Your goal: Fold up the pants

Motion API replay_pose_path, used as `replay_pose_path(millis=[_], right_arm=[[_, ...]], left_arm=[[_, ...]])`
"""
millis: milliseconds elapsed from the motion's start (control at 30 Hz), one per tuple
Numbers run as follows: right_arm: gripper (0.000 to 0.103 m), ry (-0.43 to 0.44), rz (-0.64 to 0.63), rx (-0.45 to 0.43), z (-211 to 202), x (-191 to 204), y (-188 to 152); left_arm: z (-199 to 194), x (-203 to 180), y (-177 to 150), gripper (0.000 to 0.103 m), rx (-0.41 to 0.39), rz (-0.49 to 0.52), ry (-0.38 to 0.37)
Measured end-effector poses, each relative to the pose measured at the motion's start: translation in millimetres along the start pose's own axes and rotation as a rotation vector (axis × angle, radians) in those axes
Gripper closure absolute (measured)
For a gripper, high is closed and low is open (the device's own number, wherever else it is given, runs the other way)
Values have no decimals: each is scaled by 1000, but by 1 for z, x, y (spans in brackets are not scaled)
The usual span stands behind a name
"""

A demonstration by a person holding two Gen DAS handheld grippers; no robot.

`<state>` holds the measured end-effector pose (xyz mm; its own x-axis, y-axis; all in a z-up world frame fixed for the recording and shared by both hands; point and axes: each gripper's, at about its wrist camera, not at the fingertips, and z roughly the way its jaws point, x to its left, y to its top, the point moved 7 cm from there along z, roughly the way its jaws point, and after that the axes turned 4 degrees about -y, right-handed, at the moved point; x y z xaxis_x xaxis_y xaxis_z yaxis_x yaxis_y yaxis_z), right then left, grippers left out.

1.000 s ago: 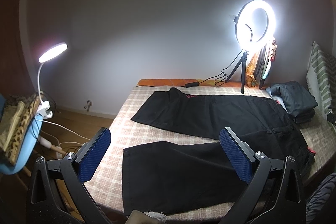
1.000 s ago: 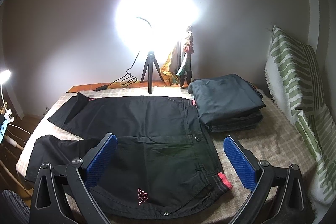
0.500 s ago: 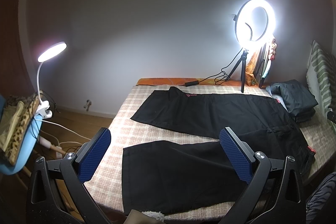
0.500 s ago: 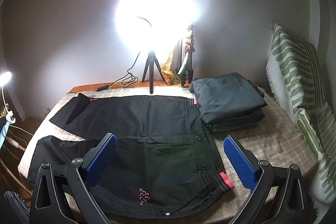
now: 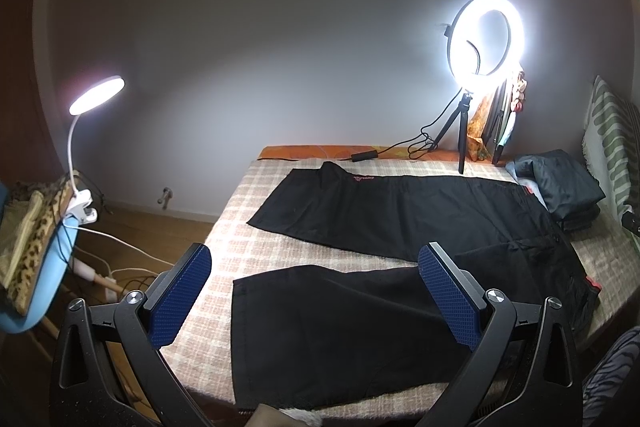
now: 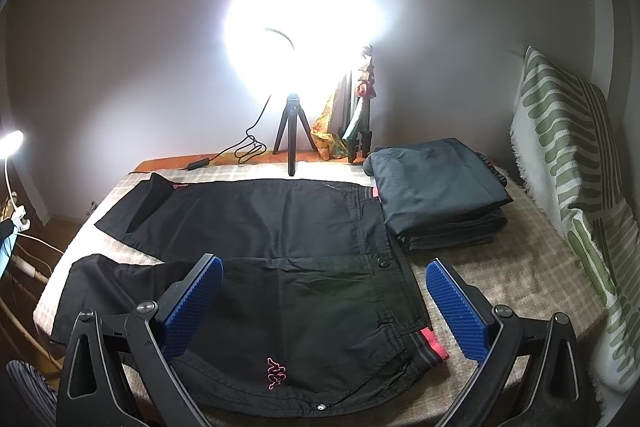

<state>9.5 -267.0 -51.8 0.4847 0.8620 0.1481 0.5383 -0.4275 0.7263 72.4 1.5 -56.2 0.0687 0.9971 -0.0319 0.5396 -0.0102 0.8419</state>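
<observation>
Pants [image 6: 280,247] spread flat on bed [image 6: 500,267], legs apart, ready for folding; left tongs [image 5: 316,291] and right tongs [image 6: 324,303] wide open, empty.

Plain grey wall [image 5: 280,27], glowing ring light [image 5: 485,39] on tripod, clip lamp [image 5: 96,95], checked bed cover [image 5: 256,227], wooden floor [image 5: 160,231]

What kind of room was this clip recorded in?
Most likely a bedroom set up for filming. Black pants lie spread on a bed with a checked cover, a striped pillow leans at its head, and a lit ring light stands on a tripod by the wall.
</observation>
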Motion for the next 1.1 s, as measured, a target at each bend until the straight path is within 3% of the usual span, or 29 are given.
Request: replay_pose_path(millis=[333,600,667,733,933,1000,1100], right_arm=[[0,12,-30,39,10,1,-12],[0,40,-130,93,22,3,-28],[0,51,-173,103,26,6,-34],[0,66,-219,118,30,10,-42],[1,185,-297,211,48,22,-73],[1,202,-333,244,53,26,-85],[5,240,-410,284,56,38,-105]], left_arm=[[12,7,-13,0,65,47,-26],[27,8,-34,0,133,221,-143],[38,11,-47,5,197,254,-169],[49,15,-63,20,261,289,-202],[62,15,-104,44,405,428,-283],[63,14,-114,50,444,458,-314],[66,9,-133,51,500,527,-348]])
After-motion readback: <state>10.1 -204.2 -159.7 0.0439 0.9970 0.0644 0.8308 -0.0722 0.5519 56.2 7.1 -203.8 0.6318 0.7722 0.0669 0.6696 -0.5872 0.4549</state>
